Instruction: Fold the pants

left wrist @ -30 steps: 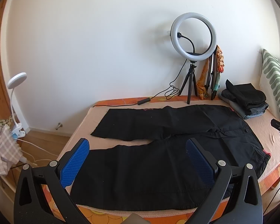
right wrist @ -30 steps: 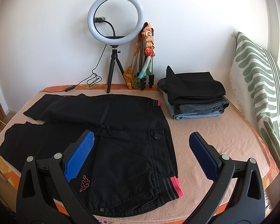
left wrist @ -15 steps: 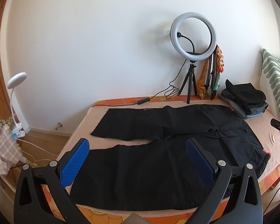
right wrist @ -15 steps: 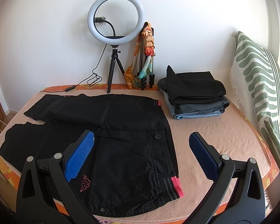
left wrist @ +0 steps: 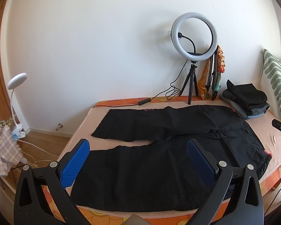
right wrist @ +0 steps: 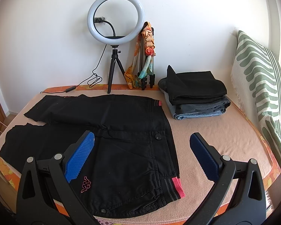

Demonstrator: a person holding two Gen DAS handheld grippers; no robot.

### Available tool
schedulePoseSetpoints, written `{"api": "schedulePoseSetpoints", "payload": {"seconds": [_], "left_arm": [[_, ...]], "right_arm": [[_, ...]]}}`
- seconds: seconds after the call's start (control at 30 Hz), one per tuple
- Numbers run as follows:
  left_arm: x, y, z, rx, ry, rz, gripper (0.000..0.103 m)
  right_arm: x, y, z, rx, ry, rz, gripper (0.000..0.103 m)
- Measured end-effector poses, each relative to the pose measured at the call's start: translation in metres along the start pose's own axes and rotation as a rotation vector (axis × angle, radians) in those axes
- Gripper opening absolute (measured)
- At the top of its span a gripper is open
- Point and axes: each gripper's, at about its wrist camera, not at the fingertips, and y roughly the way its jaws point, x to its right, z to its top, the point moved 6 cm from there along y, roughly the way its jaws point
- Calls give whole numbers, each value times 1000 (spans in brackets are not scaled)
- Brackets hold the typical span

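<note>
My left gripper (left wrist: 137, 159) hangs with its blue pads spread wide and nothing between them, above the near leg of the black pants (left wrist: 159, 150). My right gripper (right wrist: 140, 155) is just as wide apart and empty, poised over the waist end, with its left pad above the hip by the small pink logo (right wrist: 85, 186) and its right pad out over bare bedcover (right wrist: 215, 131).

The pants lie flat on the bed, waistband (right wrist: 175, 185) to my right, both legs running left and splayed slightly apart, the far leg near the ring light (right wrist: 115, 16) at the wall. Nothing is folded yet, so I judge the first step is bringing one leg onto the other.

To do it well, I should pinch the near edge at two places together: my right at the near waistband corner, my left at the near hem. I should take only that leg's layers, lift low, carry both ends evenly, and keep clear of the folded stack (right wrist: 194, 93) beyond the waist.
</note>
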Motion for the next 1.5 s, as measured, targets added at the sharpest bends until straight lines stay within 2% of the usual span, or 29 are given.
{"api": "schedulePoseSetpoints", "payload": {"seconds": [0.43,0.67,0.83,1.07,1.27,1.33,1.5], "left_arm": [[-1,5,-2,-21,-5,2,102],[-11,22,0,-74,-51,-40,102],[-20,37,-1,-73,-62,-74,102],[-39,65,-3,-139,-123,-121,97],[-63,89,12,-168,-74,-79,92],[-75,102,19,-186,-76,-82,86],[-103,149,37,-267,-115,-133,83]], "right_arm": [[3,3,2,4,4,-1,103],[7,7,5,6,24,3,103],[9,11,19,34,18,11,103],[-1,30,28,29,4,85,103],[-10,53,37,-3,-14,146,103],[-13,62,40,-9,-37,170,103],[-19,89,57,-37,-81,244,103]]}}
